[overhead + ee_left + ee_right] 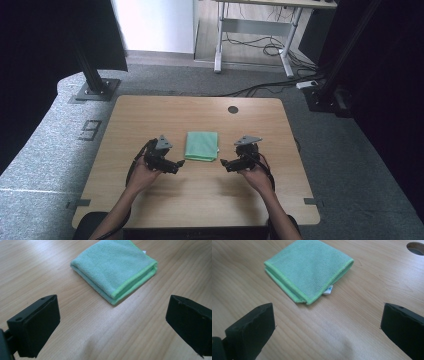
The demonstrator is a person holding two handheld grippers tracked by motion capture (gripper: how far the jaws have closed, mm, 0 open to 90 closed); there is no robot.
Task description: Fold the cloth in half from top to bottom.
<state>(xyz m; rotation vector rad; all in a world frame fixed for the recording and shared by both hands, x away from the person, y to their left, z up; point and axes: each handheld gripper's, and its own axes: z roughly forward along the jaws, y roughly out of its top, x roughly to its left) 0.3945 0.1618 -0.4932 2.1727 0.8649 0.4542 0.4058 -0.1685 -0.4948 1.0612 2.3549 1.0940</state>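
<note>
Two grippers flank a folded green cloth [202, 146] that lies flat near the middle of the wooden surface [200, 200]. The left gripper [176, 164] sits just beside the cloth's near left corner and the right gripper [226, 164] just beside its near right corner; neither touches it. Each is held in a hand, the left hand [145, 172] and the right hand [255, 172], with forearms coming in from the near edge.

Bare wood lies open all round the cloth: a wide band toward the near edge, broad strips out to the left and right edges, and a narrower stretch toward the far edge, where a round cable hole [233, 109] sits to the right of centre. Grey carpet surrounds the surface.

In the left gripper view, the jaws stand wide apart with nothing between them, and the cloth [113, 267] lies ahead, its far corner cut off by the top of the frame. In the right gripper view, the jaws are likewise spread wide and empty; the cloth [308, 267] lies ahead, with a small white tag [328, 290] poking out at its near edge, print too small to read. The hole [415, 248] is clipped at the top right.

From the high view, the cloth is nearly square, slightly longer from near to far, its sides roughly parallel to the edges of the surface. The layers of the fold show along its near sides.
</note>
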